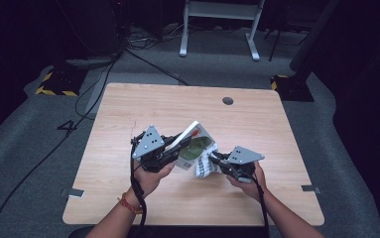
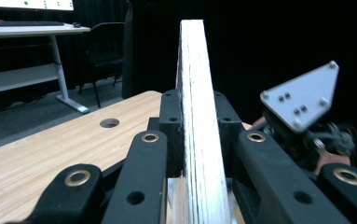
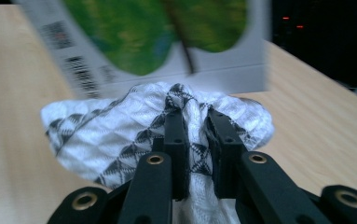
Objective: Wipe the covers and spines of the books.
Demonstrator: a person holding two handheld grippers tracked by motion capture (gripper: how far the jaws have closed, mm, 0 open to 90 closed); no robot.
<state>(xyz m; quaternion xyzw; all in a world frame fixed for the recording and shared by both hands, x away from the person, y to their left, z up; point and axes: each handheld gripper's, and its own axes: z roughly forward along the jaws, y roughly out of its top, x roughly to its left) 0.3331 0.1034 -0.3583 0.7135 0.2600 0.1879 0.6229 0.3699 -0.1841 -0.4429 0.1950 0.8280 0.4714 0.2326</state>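
Note:
A thin white book (image 1: pixel 194 145) with a green leaf picture on its cover is lifted off the wooden table (image 1: pixel 128 106), tilted up on edge. My left gripper (image 1: pixel 173 144) is shut on it; in the left gripper view the book's page edge (image 2: pixel 195 93) rises between the jaws. A crumpled white cloth with a black triangle pattern (image 1: pixel 203 166) lies against the book's lower right side. My right gripper (image 1: pixel 215 160) is shut on this cloth (image 3: pixel 134 126), with a fold pinched between the jaws. The leaf cover (image 3: pixel 157 32) stands just behind the cloth.
A round cable hole (image 1: pixel 227 100) sits near the table's far edge. Beyond the table are a white desk frame (image 1: pixel 220 20) and cables on the grey floor (image 1: pixel 78 99). The table's far half is bare wood.

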